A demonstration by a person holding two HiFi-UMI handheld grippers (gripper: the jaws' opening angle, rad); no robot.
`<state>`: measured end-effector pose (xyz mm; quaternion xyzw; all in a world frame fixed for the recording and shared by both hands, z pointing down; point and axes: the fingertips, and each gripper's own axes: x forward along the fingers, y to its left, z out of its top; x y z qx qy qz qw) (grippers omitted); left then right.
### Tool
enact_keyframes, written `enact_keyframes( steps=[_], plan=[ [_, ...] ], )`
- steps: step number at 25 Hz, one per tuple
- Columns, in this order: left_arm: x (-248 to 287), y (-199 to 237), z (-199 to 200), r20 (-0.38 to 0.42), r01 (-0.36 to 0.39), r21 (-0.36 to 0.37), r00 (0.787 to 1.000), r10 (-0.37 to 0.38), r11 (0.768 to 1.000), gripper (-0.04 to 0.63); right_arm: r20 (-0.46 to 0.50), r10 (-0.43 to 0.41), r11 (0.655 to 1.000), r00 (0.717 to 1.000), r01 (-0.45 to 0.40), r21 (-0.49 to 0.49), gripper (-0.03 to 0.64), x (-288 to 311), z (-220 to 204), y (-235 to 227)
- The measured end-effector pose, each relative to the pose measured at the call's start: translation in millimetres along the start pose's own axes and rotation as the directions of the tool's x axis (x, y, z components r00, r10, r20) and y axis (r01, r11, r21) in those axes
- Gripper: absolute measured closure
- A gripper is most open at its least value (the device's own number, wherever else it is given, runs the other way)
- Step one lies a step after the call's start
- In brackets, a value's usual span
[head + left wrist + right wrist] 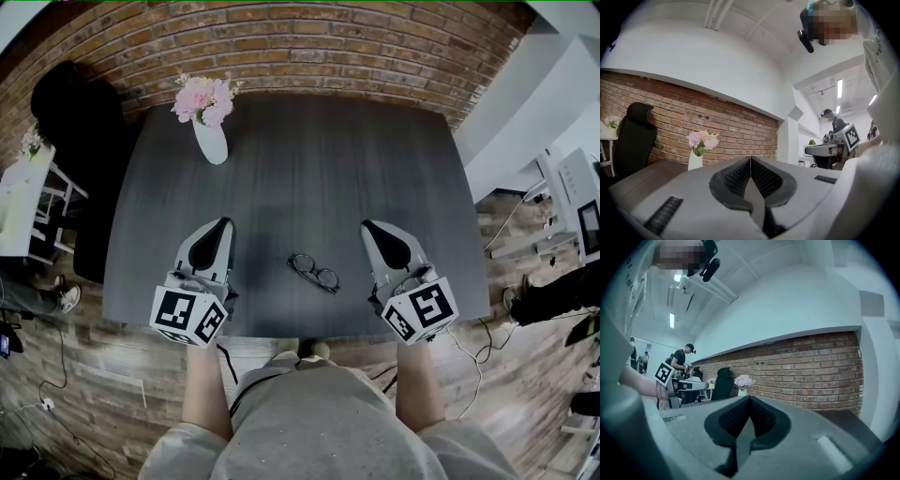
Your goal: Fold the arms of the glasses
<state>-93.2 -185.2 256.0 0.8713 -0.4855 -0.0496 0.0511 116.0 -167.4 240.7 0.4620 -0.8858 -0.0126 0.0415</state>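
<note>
Black glasses (313,273) lie on the table (375,150) between the left tongs (223,225) and right tongs (368,227), long axis diagonal, far-left to near-right. Both tongs pressed together, empty; right looks slightly nearer.

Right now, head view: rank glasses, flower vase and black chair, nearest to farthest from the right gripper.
1. Black-framed glasses, left of right gripper.
2. White vase of pink flowers, far left.
3. Black office chair, off-table, far left.
</note>
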Motion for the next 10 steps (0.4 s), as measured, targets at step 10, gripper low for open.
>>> enact_keyframes(
  steps=[10],
  plan=[
    [0.2, 2.2, -3.4, -0.01, 0.008, 0.008, 1.0, -0.008, 1.0, 0.594, -0.008, 0.0, 1.0, 1.0, 0.0, -0.002, 0.615, 1.7, -4.6, 2.3]
  ],
)
